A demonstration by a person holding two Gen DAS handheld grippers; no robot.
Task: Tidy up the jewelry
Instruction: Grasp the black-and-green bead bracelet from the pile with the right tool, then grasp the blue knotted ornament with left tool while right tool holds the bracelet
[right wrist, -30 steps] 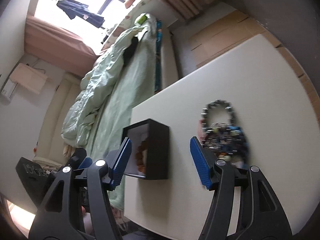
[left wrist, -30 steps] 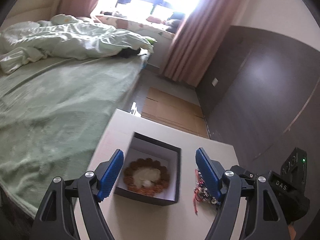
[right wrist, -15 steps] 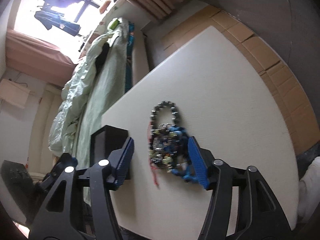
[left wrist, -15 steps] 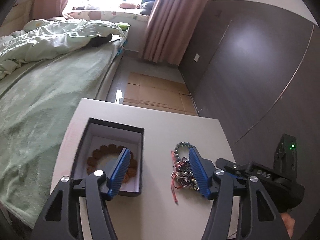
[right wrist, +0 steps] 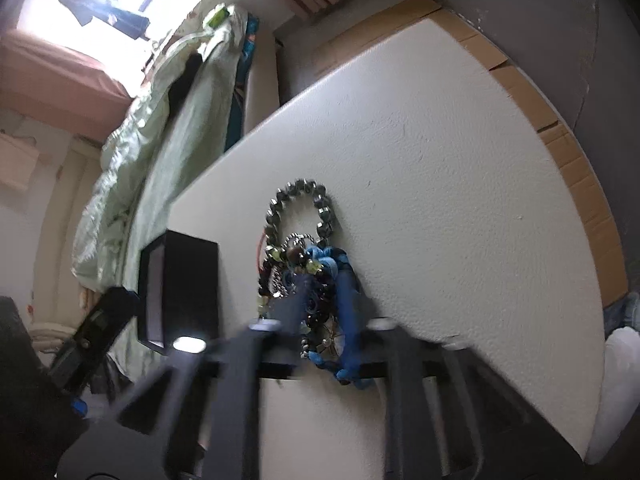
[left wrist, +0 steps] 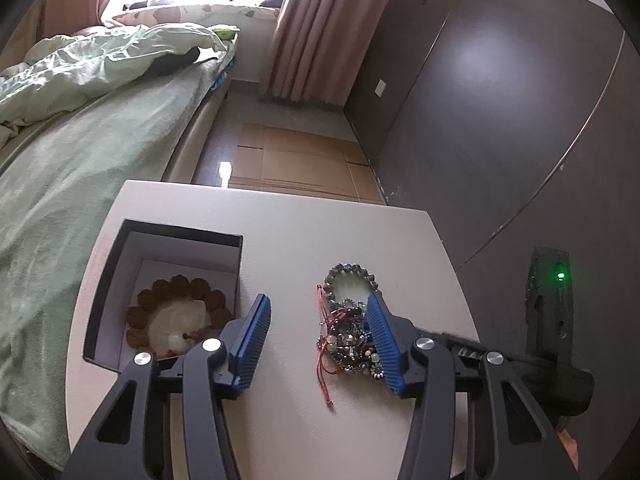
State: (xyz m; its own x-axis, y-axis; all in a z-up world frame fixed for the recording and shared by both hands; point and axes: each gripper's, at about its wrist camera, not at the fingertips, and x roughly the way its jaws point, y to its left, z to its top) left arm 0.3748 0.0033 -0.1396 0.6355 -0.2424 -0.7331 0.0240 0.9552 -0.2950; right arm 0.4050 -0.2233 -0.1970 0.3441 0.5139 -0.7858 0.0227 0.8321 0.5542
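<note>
On the white desk (left wrist: 280,240) sits an open black box (left wrist: 120,264) near its left edge, with one brown bead bracelet (left wrist: 176,312) already laid inside around a pale cushion; that much of the sorting looks done. Just right of the box lies a tangled pile (left wrist: 348,328) of bracelets: a grey bead loop, dark beads, a red cord, blue cord; all of it is still to be moved. The left gripper (left wrist: 320,340) hovers above the desk with fingers wide apart and empty, the box beside one finger and the pile beside the other. The right gripper (right wrist: 324,312) is blurred at the pile, its fingers drawn close about the near end; whether they are clamped on it I cannot tell. By my estimate the task is at an early stage.
</note>
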